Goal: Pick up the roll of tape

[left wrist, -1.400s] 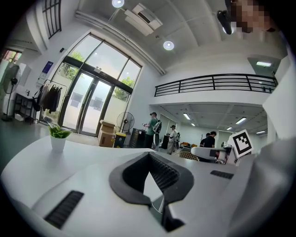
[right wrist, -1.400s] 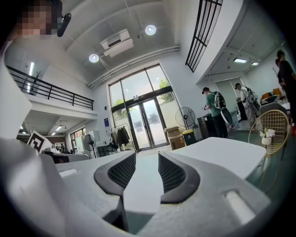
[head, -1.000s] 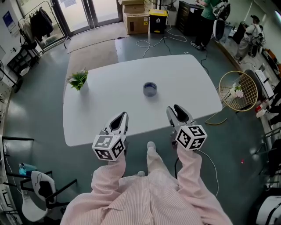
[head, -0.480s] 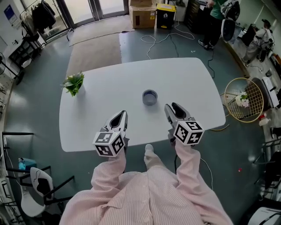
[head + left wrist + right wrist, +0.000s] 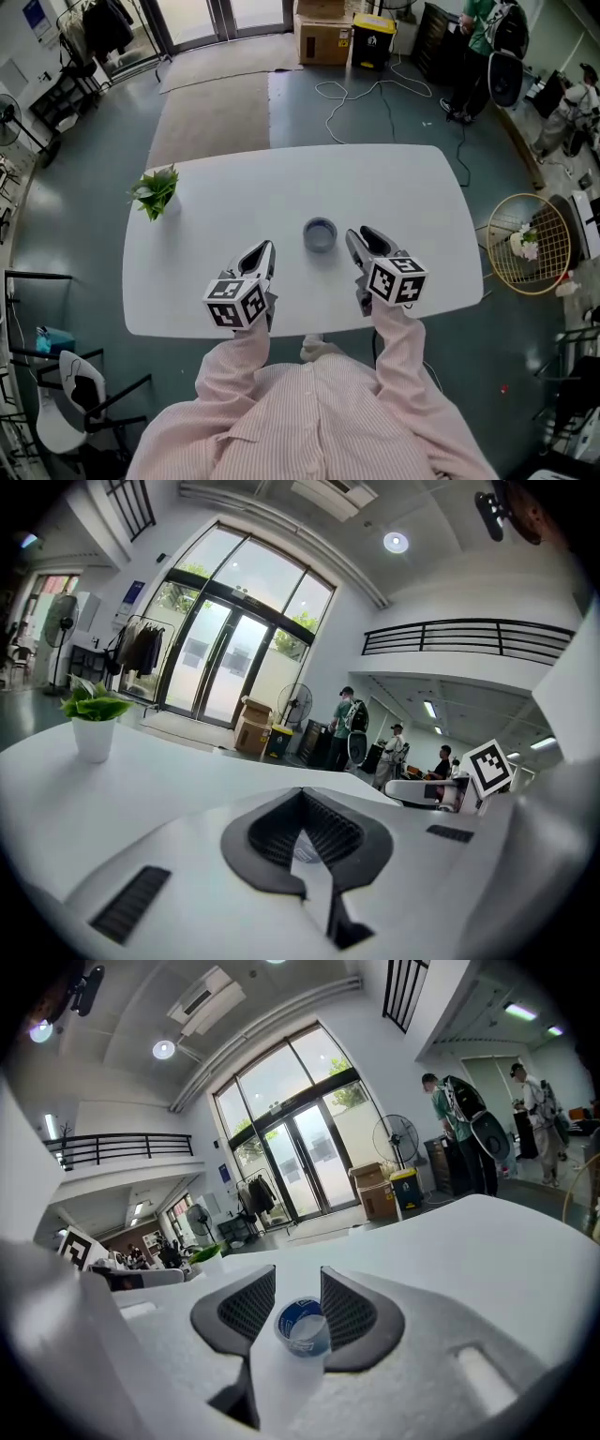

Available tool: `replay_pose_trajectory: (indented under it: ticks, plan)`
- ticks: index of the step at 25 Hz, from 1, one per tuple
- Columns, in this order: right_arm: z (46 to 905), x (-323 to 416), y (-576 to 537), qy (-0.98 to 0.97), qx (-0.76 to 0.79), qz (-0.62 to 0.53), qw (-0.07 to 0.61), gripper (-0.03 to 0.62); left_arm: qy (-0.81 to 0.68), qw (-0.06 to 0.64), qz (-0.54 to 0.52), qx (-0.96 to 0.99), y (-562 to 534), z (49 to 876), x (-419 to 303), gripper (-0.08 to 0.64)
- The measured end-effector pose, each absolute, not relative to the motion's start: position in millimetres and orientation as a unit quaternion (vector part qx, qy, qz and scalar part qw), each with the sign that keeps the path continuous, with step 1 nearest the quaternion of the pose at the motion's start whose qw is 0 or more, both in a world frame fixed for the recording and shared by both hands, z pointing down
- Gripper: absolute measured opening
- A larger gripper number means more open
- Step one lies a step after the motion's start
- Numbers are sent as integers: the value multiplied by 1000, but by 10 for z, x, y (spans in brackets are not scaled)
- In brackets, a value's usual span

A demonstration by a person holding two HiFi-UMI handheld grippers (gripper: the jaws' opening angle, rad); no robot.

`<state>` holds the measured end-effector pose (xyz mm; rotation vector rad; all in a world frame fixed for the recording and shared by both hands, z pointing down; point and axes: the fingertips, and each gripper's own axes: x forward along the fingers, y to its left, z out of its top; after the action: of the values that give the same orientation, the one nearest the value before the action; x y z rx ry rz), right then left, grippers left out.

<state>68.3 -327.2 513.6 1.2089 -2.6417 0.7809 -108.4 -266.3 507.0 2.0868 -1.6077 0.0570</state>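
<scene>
Where it lies flat at the middle of the bench, just beyond the right tool, jaws parted and empty: roll of tape, blue; likely light, stiff, smooth-walled; best pinched across one wall, rim to core; left tool closed, empty

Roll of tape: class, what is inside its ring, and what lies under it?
The roll of tape lies flat on the white table. Its hole looks empty, only pale surface showing through. Anything beneath its band is covered.
</scene>
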Motion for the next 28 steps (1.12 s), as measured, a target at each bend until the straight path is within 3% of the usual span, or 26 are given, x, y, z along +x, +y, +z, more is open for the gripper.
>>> replay_pose_trajectory:
  ticks: [11, 28]
  plan:
    - [5494, 422, -3748, -879, 355, 286, 140, 137, -587, 306, 48, 748, -3061, 5451, -1111, 2]
    - [6345, 137, -3933, -837, 316, 321, 311, 137, -538, 389, 83, 743, -3391, 6014, -1053, 2]
